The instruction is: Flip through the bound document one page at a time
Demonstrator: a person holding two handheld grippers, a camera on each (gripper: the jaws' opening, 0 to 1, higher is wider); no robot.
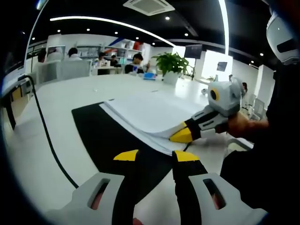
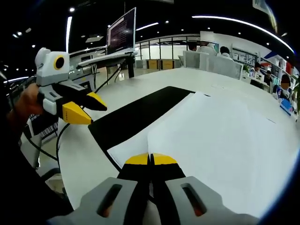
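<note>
The bound document (image 1: 150, 112) lies with white pages up on a black mat (image 1: 108, 136) on a white table. In the left gripper view my left gripper (image 1: 156, 155) hovers open over the mat's near corner, holding nothing. My right gripper (image 1: 185, 133) comes in from the right with its yellow tips pinching the near edge of the top page, which is lifted slightly. In the right gripper view that right gripper (image 2: 151, 159) has its tips pressed together at the corner of the document (image 2: 211, 136). The left gripper (image 2: 93, 110) stands open at the left above the mat (image 2: 136, 115).
A black cable (image 1: 47, 136) runs across the table to the left of the mat. A potted plant (image 1: 171, 63) and several seated people are at the far end. A monitor (image 2: 122, 30) stands on a desk beyond the table edge. A person's hand (image 1: 239, 126) holds the right gripper.
</note>
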